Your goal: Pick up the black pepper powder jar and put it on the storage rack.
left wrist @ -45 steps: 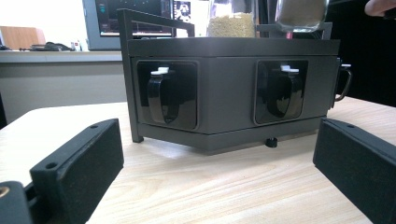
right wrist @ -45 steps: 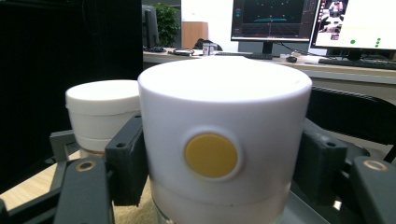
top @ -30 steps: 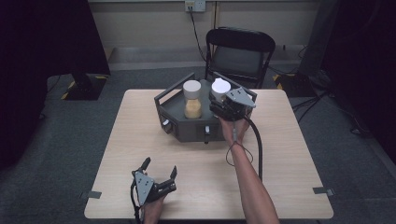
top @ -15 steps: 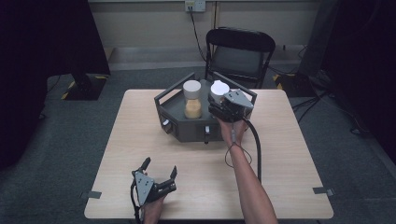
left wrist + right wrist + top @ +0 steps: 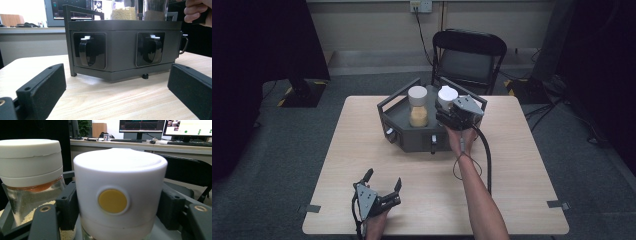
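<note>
My right tongs (image 5: 451, 114), clamped on the lid of the white-capped jar (image 5: 447, 96) in the dark tray (image 5: 398, 122), have edged a touch toward the near-left side of the desk (image 5: 512, 165) since a second ago, and the jar has come along with them. I see no other difference.

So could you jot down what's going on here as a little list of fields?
Setting: light wooden table with a dark grey metal tray stand
On the stand: two clear jars with white lids
Right gripper: shut on the white lid with a yellow dot
Neighbouring jar: white lid, yellowish grains, untouched
Left gripper: open, holding nothing, near the table's front edge
Behind the table: black chair
</note>
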Action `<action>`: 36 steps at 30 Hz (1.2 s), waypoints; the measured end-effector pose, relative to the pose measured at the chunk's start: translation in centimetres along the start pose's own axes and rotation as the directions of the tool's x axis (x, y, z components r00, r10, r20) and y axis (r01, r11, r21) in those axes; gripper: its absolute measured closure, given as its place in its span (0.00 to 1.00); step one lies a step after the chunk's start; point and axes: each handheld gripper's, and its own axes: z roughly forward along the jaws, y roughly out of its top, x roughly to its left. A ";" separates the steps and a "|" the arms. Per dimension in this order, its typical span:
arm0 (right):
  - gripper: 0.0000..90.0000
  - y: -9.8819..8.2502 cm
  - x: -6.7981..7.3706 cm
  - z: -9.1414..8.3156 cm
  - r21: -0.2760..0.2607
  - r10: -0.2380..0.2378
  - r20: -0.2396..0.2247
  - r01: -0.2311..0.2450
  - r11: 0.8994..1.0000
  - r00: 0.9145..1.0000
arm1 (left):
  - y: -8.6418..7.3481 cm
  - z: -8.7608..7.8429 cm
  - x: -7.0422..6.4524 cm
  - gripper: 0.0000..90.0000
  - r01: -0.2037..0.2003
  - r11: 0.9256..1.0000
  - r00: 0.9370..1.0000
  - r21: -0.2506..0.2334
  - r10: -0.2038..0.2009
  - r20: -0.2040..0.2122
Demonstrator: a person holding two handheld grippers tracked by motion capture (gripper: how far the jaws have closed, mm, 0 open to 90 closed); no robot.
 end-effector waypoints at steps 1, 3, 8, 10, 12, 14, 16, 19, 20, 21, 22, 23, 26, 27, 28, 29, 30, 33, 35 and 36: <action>0.33 0.1 0.0 0.0 0.002 -0.004 0.001 0.004 1.000 1.000 | 0.0 0.0 0.0 0.01 0.000 1.000 1.000 0.000 0.000 0.000; 0.33 0.1 0.1 0.0 0.004 -0.009 0.003 0.009 1.000 1.000 | 0.0 0.0 0.0 0.01 0.001 1.000 1.000 0.000 -0.001 0.000; 0.31 0.1 -0.2 0.1 0.012 0.000 -0.004 0.000 1.000 1.000 | 0.0 0.0 0.0 0.01 0.000 1.000 1.000 0.000 0.000 0.000; 0.25 -0.1 0.2 0.0 0.003 -0.009 0.019 0.008 1.000 1.000 | 0.0 0.0 0.0 0.01 0.000 1.000 1.000 0.000 0.000 0.000; 0.17 -0.3 0.4 -0.1 -0.016 -0.016 0.030 0.016 1.000 0.999 | 0.0 0.0 0.0 0.01 0.000 1.000 1.000 0.000 0.000 0.000; 0.11 -0.6 0.7 -0.3 -0.037 -0.022 0.041 0.024 0.999 0.999 | 0.0 0.0 0.0 0.01 0.000 1.000 1.000 0.000 0.000 0.000; 0.07 -0.7 0.8 -0.3 -0.045 -0.021 0.044 0.023 0.999 0.999 | 0.0 0.0 0.0 0.01 0.000 1.000 1.000 0.000 0.000 0.000; 0.00 -0.9 0.9 -0.5 -0.063 -0.013 0.047 0.016 0.998 0.999 | 0.0 0.0 0.0 0.01 0.000 1.000 1.000 0.000 0.000 0.000; 0.00 -0.9 0.9 -0.5 -0.067 -0.016 0.048 0.019 0.998 0.999 | 0.0 0.0 0.0 0.01 0.001 1.000 1.000 0.000 -0.001 0.000; 0.00 -0.9 1.1 -0.6 -0.070 -0.019 0.051 0.022 0.997 0.999 | 0.0 0.0 0.0 0.01 0.000 1.000 1.000 0.000 0.000 0.000; 0.00 -0.9 1.1 -0.6 -0.070 -0.019 0.051 0.022 0.997 0.999 | 0.0 0.0 0.0 0.01 0.000 1.000 1.000 0.000 0.000 0.000; 0.00 -0.9 1.0 -0.6 -0.069 -0.019 0.048 0.023 0.997 0.999 | 0.0 0.0 0.0 0.01 0.000 1.000 1.000 0.000 0.000 0.000; 0.00 -1.0 1.1 -0.9 -0.076 -0.013 0.049 0.016 0.997 0.999 | 0.0 0.0 0.0 0.01 0.000 1.000 1.000 0.000 0.000 0.000; 0.00 -1.0 1.0 -1.1 -0.080 -0.004 0.045 0.008 0.997 0.999 | 0.0 0.0 0.0 0.01 0.000 1.000 1.000 0.000 0.000 0.000; 0.00 -1.0 1.0 -1.2 -0.083 -0.004 0.045 0.008 0.997 0.999 | 0.0 0.0 0.0 0.01 0.000 1.000 1.000 0.000 0.000 0.000; 0.00 -1.0 1.0 -1.4 -0.087 -0.003 0.042 0.007 0.996 0.999 | 0.0 0.0 0.0 0.01 0.001 1.000 1.000 0.000 -0.001 0.000; 0.00 -1.0 1.0 -1.4 -0.087 -0.003 0.042 0.007 0.996 0.999 | 0.0 0.0 0.0 0.01 0.001 1.000 1.000 0.000 -0.001 0.000; 0.00 -1.1 1.1 -1.8 -0.097 -0.003 0.041 0.007 0.995 0.999 | 0.0 0.0 0.0 0.01 0.000 1.000 1.000 0.000 0.000 0.000; 0.00 -1.3 1.0 -2.2 -0.109 0.007 0.040 -0.003 0.994 0.999 | 0.0 0.0 0.0 0.01 0.000 1.000 1.000 0.000 0.000 0.000; 0.00 -1.3 1.0 -2.2 -0.109 0.010 0.036 -0.006 0.994 0.999 | 0.0 0.0 0.0 0.01 0.000 1.000 1.000 0.000 0.000 0.000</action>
